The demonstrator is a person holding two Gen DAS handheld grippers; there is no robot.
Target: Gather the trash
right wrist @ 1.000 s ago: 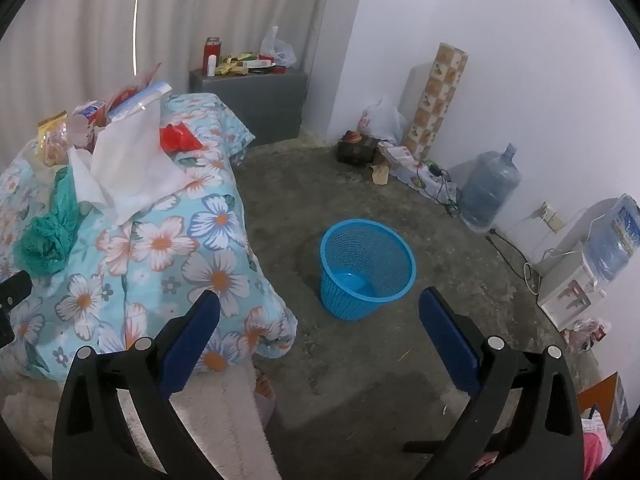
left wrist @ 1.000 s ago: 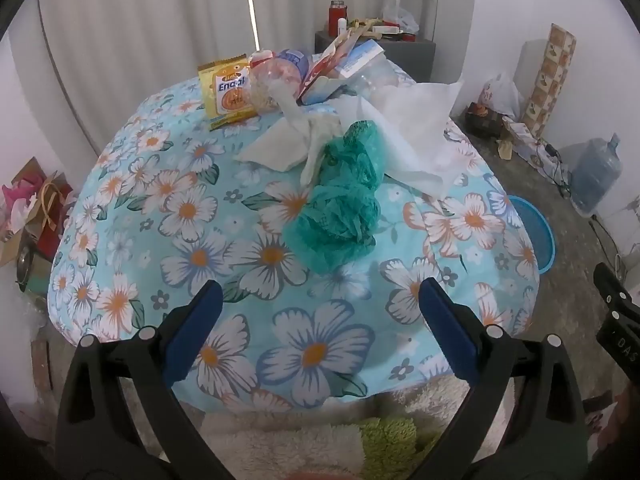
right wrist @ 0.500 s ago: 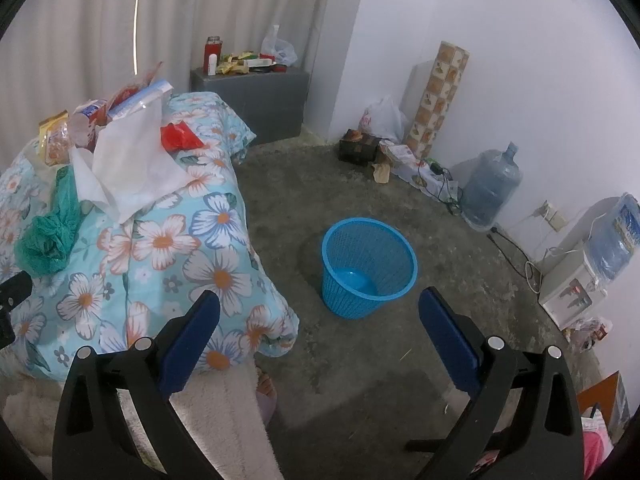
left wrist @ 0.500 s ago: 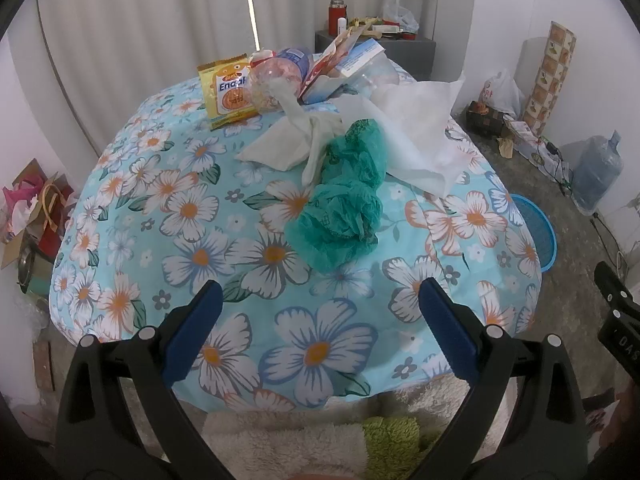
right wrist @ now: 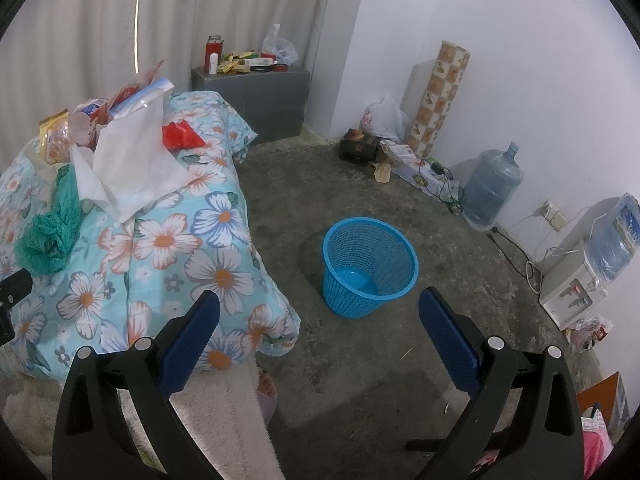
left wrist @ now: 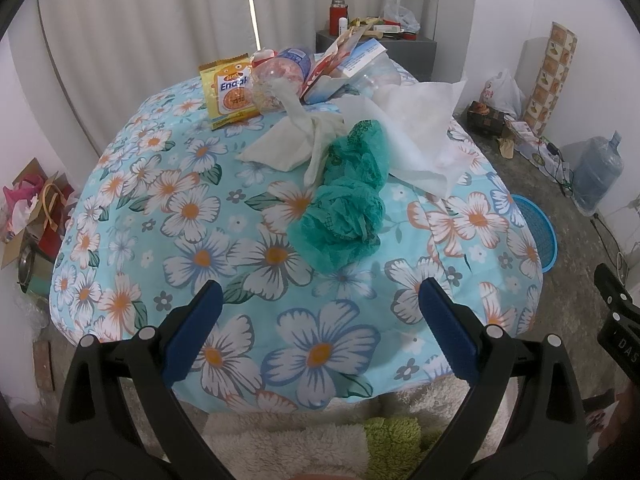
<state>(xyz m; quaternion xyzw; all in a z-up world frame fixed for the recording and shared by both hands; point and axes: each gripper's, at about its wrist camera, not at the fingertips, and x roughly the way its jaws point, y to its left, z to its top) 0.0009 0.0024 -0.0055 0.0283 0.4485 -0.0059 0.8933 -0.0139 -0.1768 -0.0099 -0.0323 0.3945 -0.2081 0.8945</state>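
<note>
I start with the biggest thing, the floral cover [left wrist: 168,216] spread over the raised surface ahead of me; the trash sits in a loose heap toward its far side. Off to my right on the bare floor stands the blue basket [right wrist: 370,266], apparently nothing in it but its solid bottom, well apart from the heap; that is surely where everything has to go.

Within the heap, the white paper sheets [left wrist: 416,128] are largest, draped and partly standing; touching their near edge lies the green net bag [left wrist: 346,208], crumpled and closest to me; behind them are a clear plastic bottle [left wrist: 280,72], a yellow snack wrapper [left wrist: 230,92], and a small red wrapper [right wrist: 182,136] on the far right side.

My left gripper [left wrist: 320,320] hangs over the near edge of the cover with its jaws spread wide and nothing between them; my right gripper [right wrist: 320,330] points at the floor near the basket, jaws equally wide and empty.

I judge the first pick is the green net; I would bring the left gripper forward and low, straddle the thickest bunch so the fingers bite mesh and not the cover beneath, then close fully; the net is soft and will slump, so I would lift straight up before swinging right.
</note>
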